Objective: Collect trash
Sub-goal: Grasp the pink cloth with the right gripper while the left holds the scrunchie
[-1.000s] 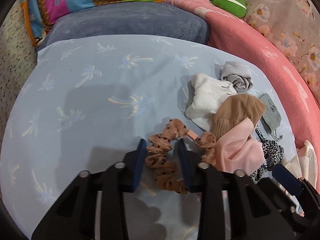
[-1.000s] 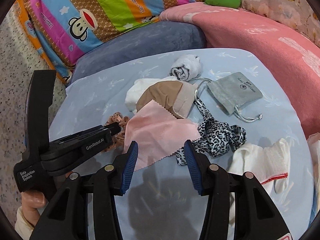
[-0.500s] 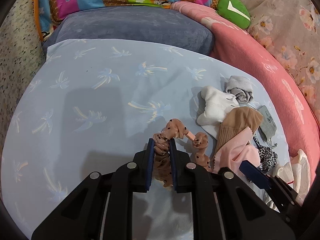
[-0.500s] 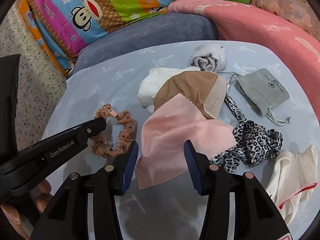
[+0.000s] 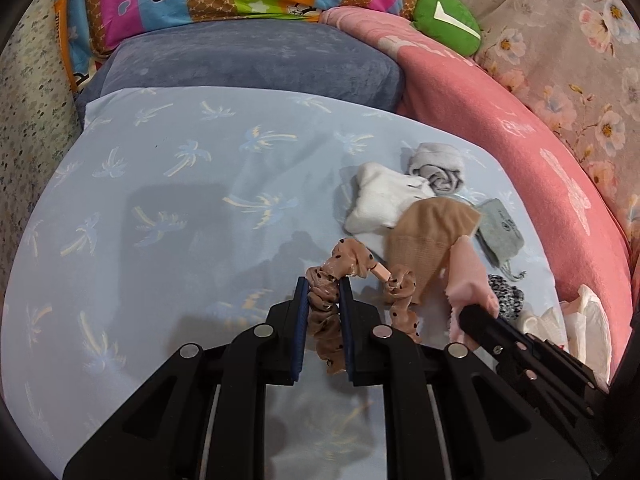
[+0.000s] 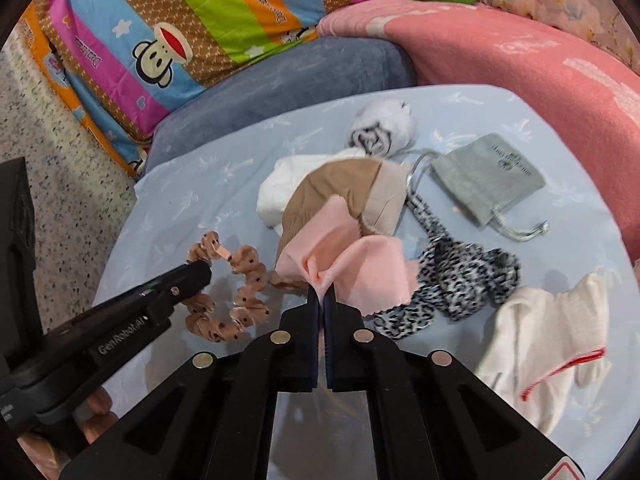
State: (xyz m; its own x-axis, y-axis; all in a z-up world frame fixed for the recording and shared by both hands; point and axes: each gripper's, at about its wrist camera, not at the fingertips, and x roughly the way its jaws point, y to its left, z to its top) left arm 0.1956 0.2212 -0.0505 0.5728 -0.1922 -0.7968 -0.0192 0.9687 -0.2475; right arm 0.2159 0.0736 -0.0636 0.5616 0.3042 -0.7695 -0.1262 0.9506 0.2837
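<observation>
On the pale blue palm-print sheet [image 5: 168, 216], the left gripper [image 5: 323, 292] is clenched around a tan polka-dot scrunchie [image 5: 326, 312], its blue pads pressing one gathered side while the rest of the loop curls away to the right. Just beside it, the right gripper [image 6: 321, 300] is pinched tight on a fold of pink cloth [image 6: 352, 268], which bunches up at the fingertips and fans out behind them. That cloth partly covers a beige stocking [image 6: 340, 188], which lies over a white sock [image 6: 280, 192]. Farther back sits a rolled grey-white sock [image 6: 380, 128]; to its right lies a grey drawstring pouch [image 6: 486, 176]. A leopard-print scrunchie [image 6: 464, 280] lies beside the pink cloth, and a white glove with a red-edged cuff [image 6: 548, 328] lies near the right edge. A grey-blue cushion [image 5: 248, 60] and a pink blanket [image 5: 500, 120] border the sheet.
</observation>
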